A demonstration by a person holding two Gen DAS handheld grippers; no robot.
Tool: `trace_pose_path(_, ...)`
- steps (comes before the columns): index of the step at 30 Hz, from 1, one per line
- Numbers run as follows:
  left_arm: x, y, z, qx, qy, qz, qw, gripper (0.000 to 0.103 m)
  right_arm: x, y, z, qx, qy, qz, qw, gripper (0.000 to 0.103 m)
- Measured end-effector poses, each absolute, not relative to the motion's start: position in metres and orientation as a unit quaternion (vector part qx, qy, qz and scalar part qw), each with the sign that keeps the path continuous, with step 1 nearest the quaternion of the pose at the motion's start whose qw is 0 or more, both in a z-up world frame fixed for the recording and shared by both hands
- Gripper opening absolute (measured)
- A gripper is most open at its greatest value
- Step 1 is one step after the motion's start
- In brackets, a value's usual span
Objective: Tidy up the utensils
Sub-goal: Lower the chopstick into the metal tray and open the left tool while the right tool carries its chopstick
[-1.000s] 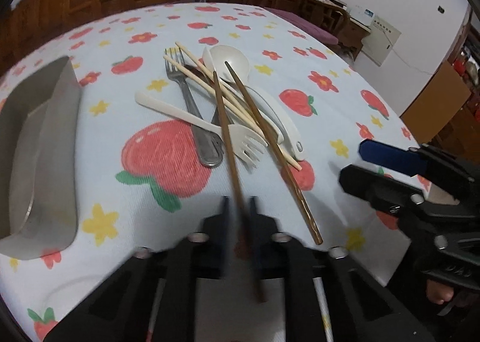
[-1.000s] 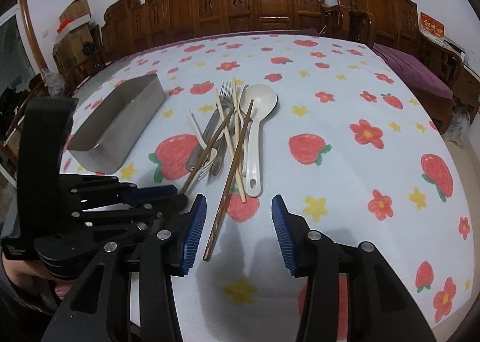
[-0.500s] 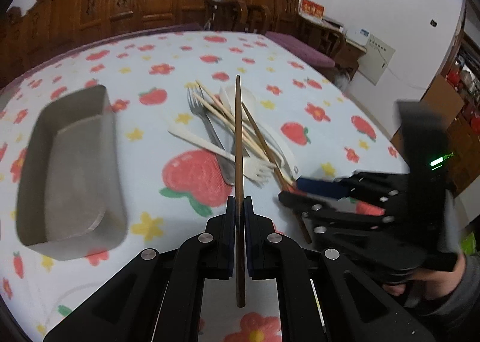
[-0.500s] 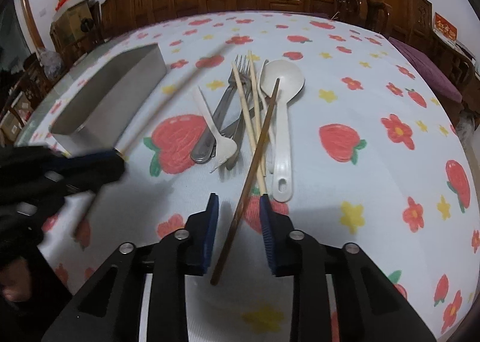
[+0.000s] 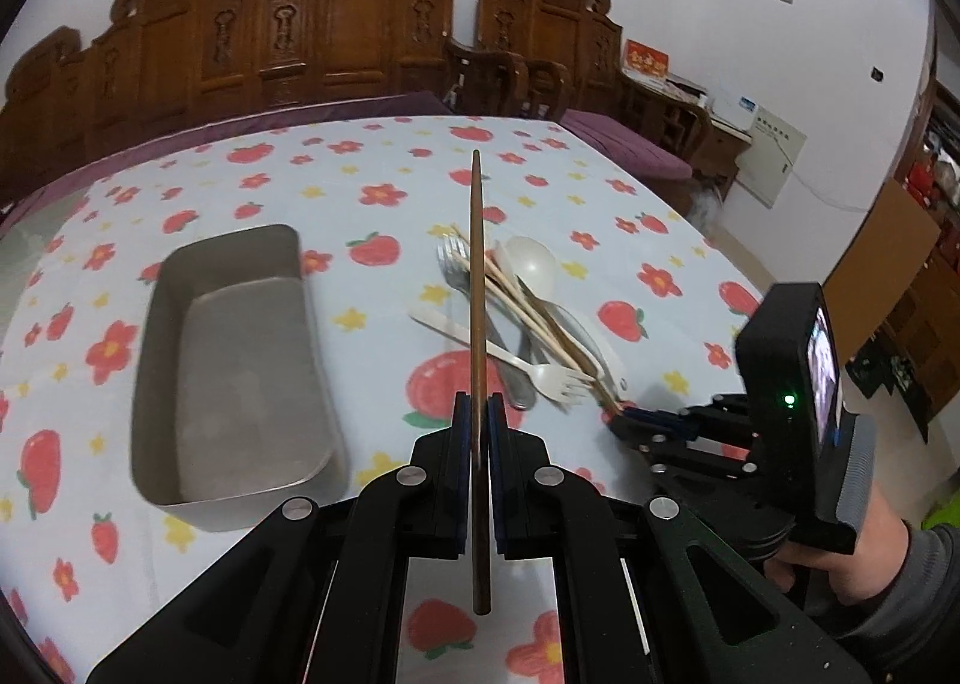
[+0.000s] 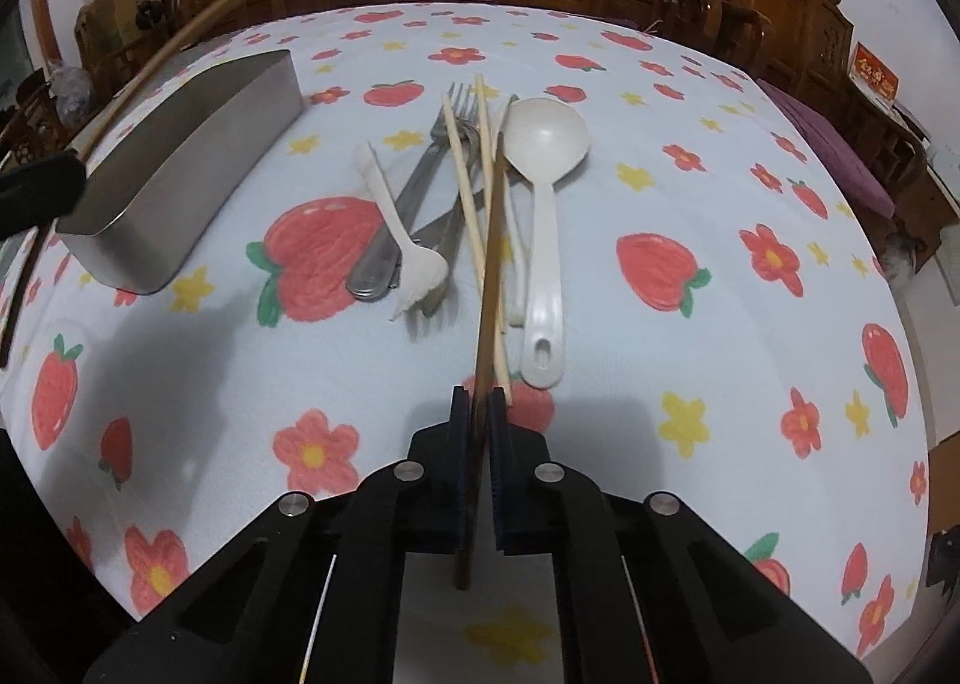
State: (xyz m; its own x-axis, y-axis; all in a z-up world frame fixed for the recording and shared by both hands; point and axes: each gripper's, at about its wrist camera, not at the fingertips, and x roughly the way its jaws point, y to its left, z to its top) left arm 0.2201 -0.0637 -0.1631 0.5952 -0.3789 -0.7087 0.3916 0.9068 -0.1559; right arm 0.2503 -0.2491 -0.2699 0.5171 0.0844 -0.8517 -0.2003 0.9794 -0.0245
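Observation:
My left gripper (image 5: 477, 402) is shut on a dark brown chopstick (image 5: 477, 264), lifted above the table and pointing away from me. To its left lies the empty steel tray (image 5: 240, 372). My right gripper (image 6: 478, 402) has its jaws closing tight on a second dark brown chopstick (image 6: 489, 264), pads pressed on its near end while the far end rests in the pile. The pile holds a white ladle spoon (image 6: 546, 138), a white plastic fork (image 6: 414, 258), a metal fork (image 6: 420, 186) and pale chopsticks (image 6: 462, 186).
The tablecloth has a strawberry and flower print. Carved wooden chairs (image 5: 336, 42) line the far side of the table. A person's hand (image 5: 864, 558) holds the right gripper's body (image 5: 780, 384) at the right. The steel tray (image 6: 180, 162) sits left of the pile.
My left gripper rose with its chopstick, which now points straight ahead off the table. My right gripper came in over the other dark chopstick and closed from wide open onto it.

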Motion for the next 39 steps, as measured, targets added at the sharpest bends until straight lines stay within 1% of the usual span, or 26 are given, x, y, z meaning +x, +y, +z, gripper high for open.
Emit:
trace_pose_path(9, 0.225, -0.027, -0.15, -0.02, 0.39, -0.185, 0.902, 0.005, 0.239, -0.258, -0.235, -0.039, 0.453, 0.09, 0.886, 0.006)
trace_pose_path(15, 0.228, -0.009, -0.137, -0.014, 0.384, -0.161, 0.909, 0.005, 0.235, -0.245, -0.207, -0.054, 0.423, 0.116, 0.897, 0.006)
trace_pose_path(20, 0.237, 0.003, -0.136, 0.0, 0.389, -0.14, 0.911, 0.005, 0.23, -0.24, -0.19, -0.044, 0.404, 0.134, 0.904, 0.006)
trace_pose_path(25, 0.258, 0.019, -0.15, 0.006, 0.411, -0.125, 0.903, 0.005, 0.23, -0.229, -0.18, -0.043, 0.394, 0.151, 0.906, 0.006)
trace_pose_path(34, 0.285, 0.038, -0.193, -0.005, 0.457, -0.102, 0.884, 0.005, 0.241, -0.201, -0.177, -0.048, 0.391, 0.178, 0.901, 0.006)
trace_pose_path(39, 0.294, 0.04, -0.202, -0.013, 0.464, -0.098, 0.88, 0.005, 0.25, -0.187, -0.177, -0.048, 0.392, 0.192, 0.898, 0.006)
